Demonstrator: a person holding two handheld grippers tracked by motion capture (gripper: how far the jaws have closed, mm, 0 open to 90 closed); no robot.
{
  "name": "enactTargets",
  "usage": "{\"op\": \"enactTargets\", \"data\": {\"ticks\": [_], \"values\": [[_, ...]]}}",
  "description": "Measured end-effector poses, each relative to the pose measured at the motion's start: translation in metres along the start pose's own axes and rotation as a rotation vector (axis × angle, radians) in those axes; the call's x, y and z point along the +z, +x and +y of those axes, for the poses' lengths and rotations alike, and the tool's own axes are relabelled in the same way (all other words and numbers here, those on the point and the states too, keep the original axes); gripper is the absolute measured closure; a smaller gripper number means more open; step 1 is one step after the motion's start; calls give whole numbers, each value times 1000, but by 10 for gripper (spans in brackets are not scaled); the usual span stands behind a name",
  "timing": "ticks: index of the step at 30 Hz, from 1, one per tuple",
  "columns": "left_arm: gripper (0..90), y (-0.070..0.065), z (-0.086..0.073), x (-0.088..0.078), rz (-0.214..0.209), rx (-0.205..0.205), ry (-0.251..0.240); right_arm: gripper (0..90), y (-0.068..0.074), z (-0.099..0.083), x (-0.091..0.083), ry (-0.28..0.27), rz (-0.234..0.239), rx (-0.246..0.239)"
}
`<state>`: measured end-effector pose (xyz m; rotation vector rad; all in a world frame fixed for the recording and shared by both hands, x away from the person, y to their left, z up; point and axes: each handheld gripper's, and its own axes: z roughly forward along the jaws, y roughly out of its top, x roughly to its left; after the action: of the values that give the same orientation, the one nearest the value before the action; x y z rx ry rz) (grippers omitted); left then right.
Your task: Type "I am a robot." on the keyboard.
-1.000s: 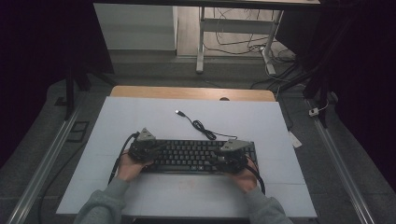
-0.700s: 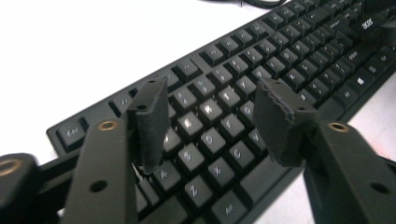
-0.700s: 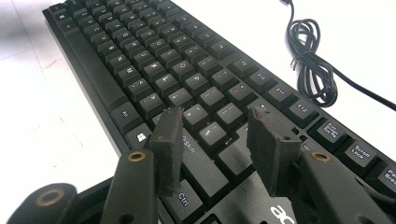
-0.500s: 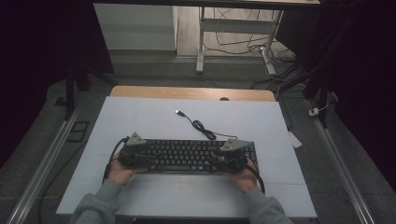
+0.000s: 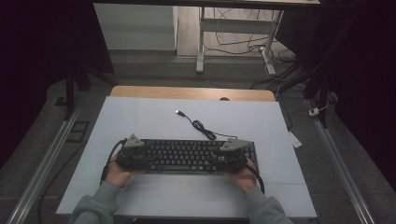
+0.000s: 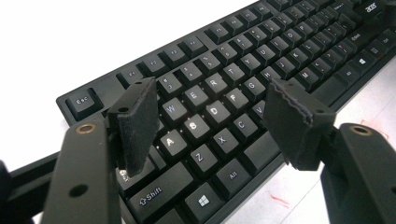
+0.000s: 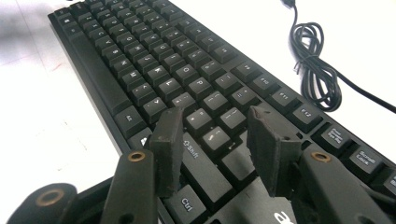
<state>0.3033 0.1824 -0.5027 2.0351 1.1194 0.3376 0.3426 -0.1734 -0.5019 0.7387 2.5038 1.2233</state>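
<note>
While the keyboard [image 5: 187, 156] lay flat on the table [image 5: 154, 116], a gripper stood at each of its ends, the arrangement suited to handling a long, rigid thing from both sides at once. Left gripper [image 6: 212, 123]: its jaws had just been opening and now stood wide, the pads [image 6: 137, 123] poised above the letter keys at the keyboard's left end and pressing on nothing; the Esc corner lay just beyond the left-hand pad, the bottom row directly beneath. Judged from this, the left end had been released and rested on its own weight. Keyboard: it ran away from the left gripper toward the right gripper [image 5: 232, 154], level and square to the person's edge of the table, both hands [image 5: 116, 173] behind it. Cable [image 5: 201, 126]: it trailed from the keyboard's far edge, loosely coiled, well apart from both grippers and so out of the way of either. Right gripper [image 7: 219, 149]: its jaws stood about half open over the right Shift and Ctrl keys, with the function row just past the right-hand pad [image 7: 271, 151]; whether the pads touched the keycaps could not be told, but nothing was clamped between them. The hold, if any, seemed a steadying one rather than a grasp.
</note>
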Motion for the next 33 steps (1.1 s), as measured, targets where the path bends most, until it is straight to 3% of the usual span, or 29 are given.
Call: {"op": "enactTargets", "data": {"ticks": [3, 7, 9, 12, 21, 33], "values": [[355, 0, 0, 1, -2, -4, 1, 623, 1, 3, 2, -7, 24, 1], [354, 2, -1, 3, -5, -5, 8, 836, 5, 9, 8, -11, 106, -6], [353, 3, 0, 4, -5, -13, 8, 895, 8, 12, 13, -7, 140, -15], [353, 3, 0, 7, -6, -13, 13, 897, 12, 16, 21, 10, 168, -19], [349, 1, 0, 9, -8, 4, 24, 896, 22, 23, 42, 74, 133, -46], [344, -2, -1, 12, -12, 18, 44, 896, 21, 22, 47, 97, 127, -33]]}}
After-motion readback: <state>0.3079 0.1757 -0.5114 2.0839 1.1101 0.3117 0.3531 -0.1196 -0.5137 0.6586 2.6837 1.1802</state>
